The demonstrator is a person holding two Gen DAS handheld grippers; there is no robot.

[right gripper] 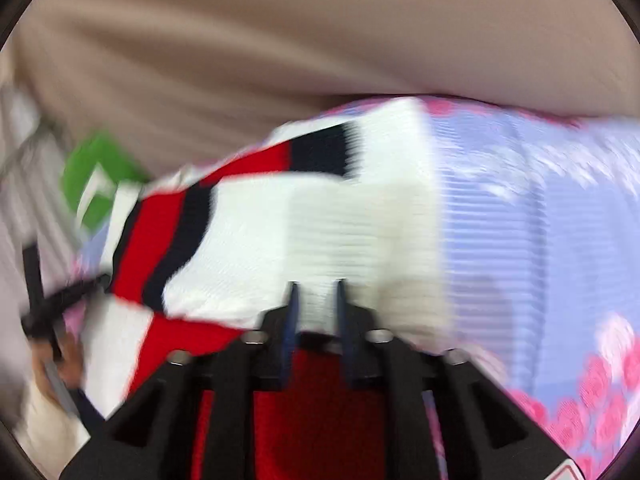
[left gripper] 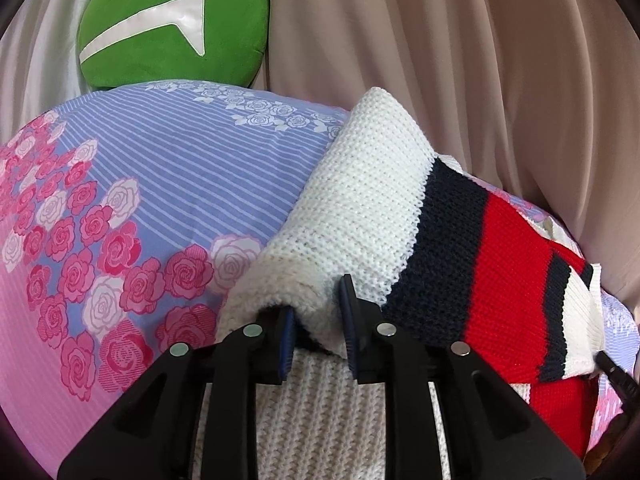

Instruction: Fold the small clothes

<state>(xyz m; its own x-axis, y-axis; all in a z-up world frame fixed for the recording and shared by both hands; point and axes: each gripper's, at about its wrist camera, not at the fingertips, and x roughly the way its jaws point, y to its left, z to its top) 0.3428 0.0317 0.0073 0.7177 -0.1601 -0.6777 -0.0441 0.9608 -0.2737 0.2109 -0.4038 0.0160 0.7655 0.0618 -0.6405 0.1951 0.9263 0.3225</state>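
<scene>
Behind everything hangs a beige pleated curtain, soft vertical folds. Your work surface is a smooth cotton bedsheet, lilac with thin white stripes and pink and white roses. At eleven o'clock of the left wrist view sits a plush green cushion, rounded, with a white arrow patch. The chunky knit sweater, cream with navy and red bands, lies bunched from centre towards four o'clock. Your left gripper pinches a thick rolled cream fold. Your right gripper, blurred, stands narrowly parted around the cream knit edge; contact is unclear.
</scene>
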